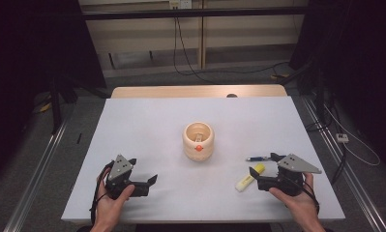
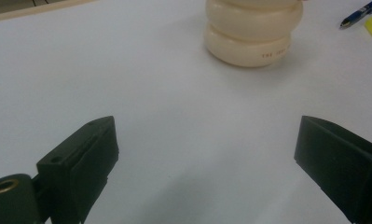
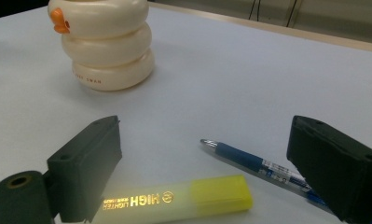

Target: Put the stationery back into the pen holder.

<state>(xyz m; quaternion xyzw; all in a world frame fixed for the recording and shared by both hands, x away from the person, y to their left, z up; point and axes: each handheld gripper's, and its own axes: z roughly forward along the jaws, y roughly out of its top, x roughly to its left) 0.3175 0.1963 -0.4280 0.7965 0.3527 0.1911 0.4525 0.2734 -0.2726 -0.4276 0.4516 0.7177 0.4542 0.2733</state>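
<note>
Highlighter [image 3: 174, 200] lies on the counter [image 1: 147, 125] between my right gripper's [image 3: 207, 158] spread jaws, light, stiff and slick, so I'd pinch its barrel midway; left gripper [image 2: 207, 158] gapes empty.

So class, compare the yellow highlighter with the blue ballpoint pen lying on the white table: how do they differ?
The yellow highlighter is thick, flat-sided and translucent yellow with gold lettering; the blue ballpoint pen is thin, round and dark blue with a silver tip. The highlighter lies between the right gripper's open fingers; the pen lies just beyond, partly behind one finger. Both lie flat on the white table.
</note>
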